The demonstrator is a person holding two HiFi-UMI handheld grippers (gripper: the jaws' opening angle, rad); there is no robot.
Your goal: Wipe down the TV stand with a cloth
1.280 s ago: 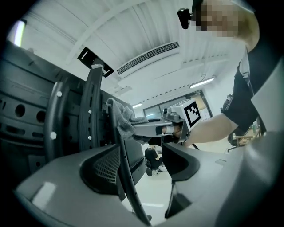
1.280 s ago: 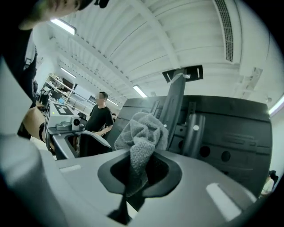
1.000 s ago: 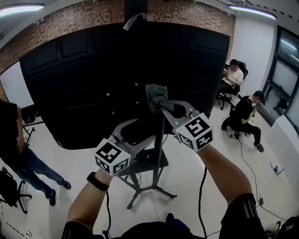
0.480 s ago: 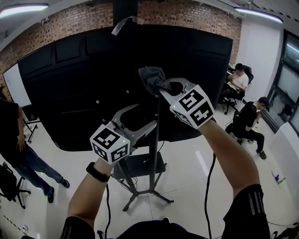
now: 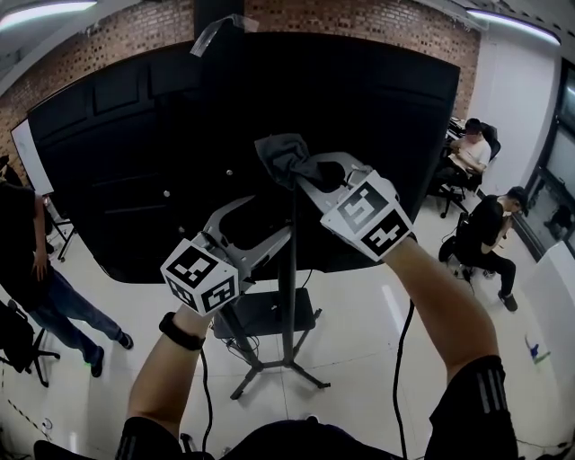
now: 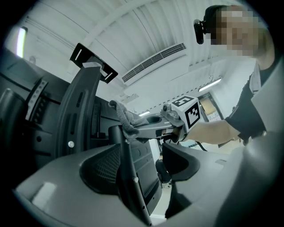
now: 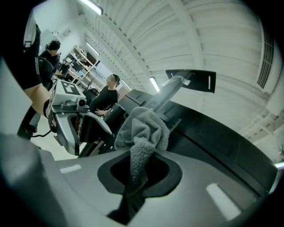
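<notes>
While your right gripper (image 5: 310,175) pinches grey cloth (image 5: 280,154) against black stand pole (image 5: 288,296), your left gripper (image 5: 260,226) jaws spread wide, pole between them.

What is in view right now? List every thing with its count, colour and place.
TV: one, black, back panel towards the camera, upper middle.
stand: one, dark pole with splayed feet and a shelf, under the TV.
cloth: one, grey, bunched, at the pole in front of the TV.
standing person: one, dark top and blue jeans, far left.
seated people: two, one in white and one in black, far right.
wall: one, red-brown brick, behind the TV.
floor: one, glossy white, below.
left gripper: one, grey, jaws apart with the pole between them.
right gripper: one, grey, jaws shut on the cloth.
arms: two, reaching up from the bottom edge.
</notes>
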